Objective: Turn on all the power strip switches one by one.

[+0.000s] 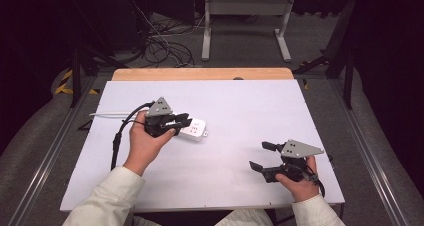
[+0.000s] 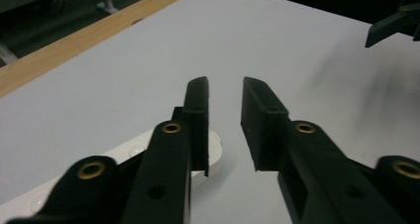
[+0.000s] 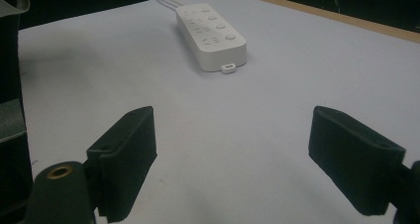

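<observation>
Power strip (image 1: pixel 194 129), white and oblong, lies flat on the white bench top (image 1: pixel 240 106), left of centre and nearer the left edge than the right. Its white cord (image 1: pixel 107 114) runs from its far end toward the left edge. In the right gripper view the strip (image 3: pixel 210 35) shows rows of sockets on its upper face and a small white tab (image 3: pixel 228 68) projecting from its near end.

My left gripper (image 1: pixel 179 122) hovers over the left part of the strip, its grey three-cornered plate (image 1: pixel 160 107) uppermost and its black cable (image 1: pixel 120 133) trailing toward the near left corner. In the left gripper view (image 2: pixel 225 120) my jaws stand narrowly parted with bare bench top between them; nothing is held. The rounded end of the strip (image 2: pixel 214 149) lies below and just beside my left-hand jaw, outside the gap. Whether that jaw touches the strip I cannot tell.

My right gripper (image 1: pixel 261 156) sits near the near right corner of the bench, well apart from the strip, pointing toward it. In the right gripper view (image 3: pixel 230 157) its jaws stand wide apart and hold nothing, the strip lying farther off beyond them. A wooden strip (image 1: pixel 202 74) borders the far edge of the bench.
</observation>
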Available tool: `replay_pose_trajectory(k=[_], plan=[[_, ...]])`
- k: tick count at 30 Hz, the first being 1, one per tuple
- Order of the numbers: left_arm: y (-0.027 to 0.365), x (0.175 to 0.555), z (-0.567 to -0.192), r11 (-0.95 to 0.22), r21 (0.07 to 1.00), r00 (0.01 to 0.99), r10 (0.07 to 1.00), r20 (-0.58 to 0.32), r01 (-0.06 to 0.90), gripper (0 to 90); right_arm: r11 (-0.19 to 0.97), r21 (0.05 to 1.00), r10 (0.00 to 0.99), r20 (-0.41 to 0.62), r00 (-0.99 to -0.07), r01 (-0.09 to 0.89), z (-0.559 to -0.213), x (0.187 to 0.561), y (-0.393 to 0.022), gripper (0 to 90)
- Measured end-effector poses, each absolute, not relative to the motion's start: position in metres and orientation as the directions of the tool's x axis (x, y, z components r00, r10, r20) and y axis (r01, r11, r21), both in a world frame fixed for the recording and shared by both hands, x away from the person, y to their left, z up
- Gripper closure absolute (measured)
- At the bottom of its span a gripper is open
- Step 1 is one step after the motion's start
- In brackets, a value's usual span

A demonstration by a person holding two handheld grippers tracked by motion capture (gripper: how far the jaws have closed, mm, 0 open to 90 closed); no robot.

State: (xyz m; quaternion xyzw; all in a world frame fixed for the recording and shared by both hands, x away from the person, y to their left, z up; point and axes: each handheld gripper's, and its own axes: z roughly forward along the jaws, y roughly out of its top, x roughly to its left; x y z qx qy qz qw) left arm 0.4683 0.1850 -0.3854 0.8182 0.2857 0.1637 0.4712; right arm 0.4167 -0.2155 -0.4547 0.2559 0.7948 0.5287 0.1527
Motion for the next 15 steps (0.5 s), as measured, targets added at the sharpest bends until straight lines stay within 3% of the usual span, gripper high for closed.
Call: replay_pose_trajectory(k=[15], plan=[[0.232, 0.419, -0.406, -0.315, 0.911, 0.797, 0.603, -0.023, 0.265, 29.9, 0.309, 0.92, 0.568, 0.024, -0.823, 0.241, -0.454, 0.416, -0.215, 18.9]])
